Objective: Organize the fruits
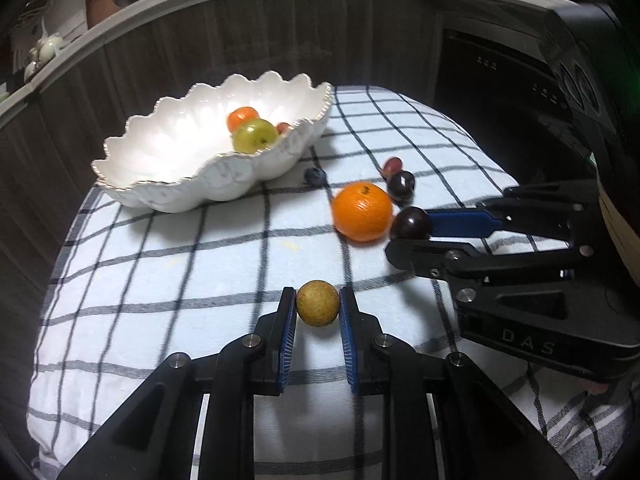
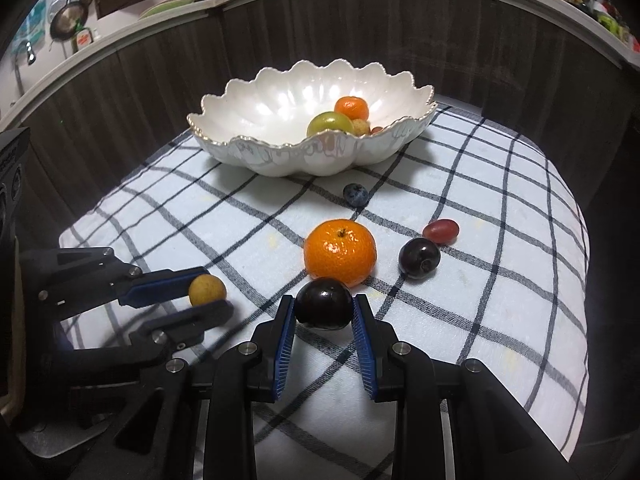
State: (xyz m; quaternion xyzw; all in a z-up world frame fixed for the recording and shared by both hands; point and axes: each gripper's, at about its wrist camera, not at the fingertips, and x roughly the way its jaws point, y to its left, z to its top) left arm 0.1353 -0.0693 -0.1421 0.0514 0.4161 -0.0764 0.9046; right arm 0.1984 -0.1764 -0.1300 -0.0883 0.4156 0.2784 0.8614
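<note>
left hand-held gripper (image 1: 318, 304) clamps tan fruit (image 1: 317, 303) (right grips plum (image 2: 323, 305))

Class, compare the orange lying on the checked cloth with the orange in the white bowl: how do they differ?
The orange on the cloth looks bigger than the orange in the bowl, though it is nearer. It lies in the open with its stem up; the other sits behind a green fruit, partly hidden. Both are round and bright orange.

Checked cloth (image 2: 500, 280) carries bowl (image 2: 280, 152), orange (image 2: 340, 256), blueberry (image 2: 355, 195).
</note>
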